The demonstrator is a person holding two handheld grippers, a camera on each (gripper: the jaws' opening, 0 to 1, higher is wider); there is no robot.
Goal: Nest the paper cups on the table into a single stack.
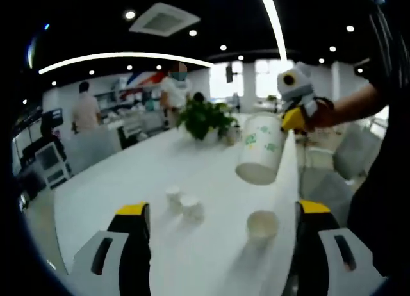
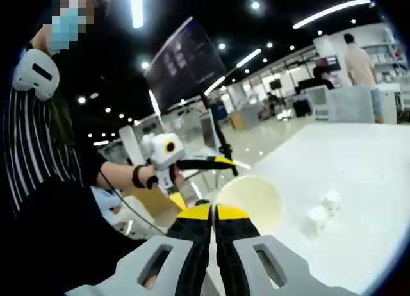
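Note:
A white paper cup with green print (image 1: 259,155) hangs tilted above the white table (image 1: 115,193). My right gripper (image 1: 292,122) comes in from the right and is shut on the cup's wall. In the right gripper view the right gripper (image 2: 213,214) pinches the cup (image 2: 251,198) at its rim, with the mouth facing the camera. Below it an upright paper cup (image 1: 262,225) stands on the table. Two small cups (image 1: 182,203) stand to its left and show as small cups (image 2: 323,209) further off. My left gripper (image 1: 223,209) is open over the table with nothing between its jaws. The left gripper (image 2: 200,179) is held in a hand.
A potted plant (image 1: 205,116) stands at the middle of the table's far end. People stand by desks in the background (image 1: 85,110). The table's right edge (image 1: 296,180) runs close to the upright cup, with chairs (image 1: 352,148) beyond it.

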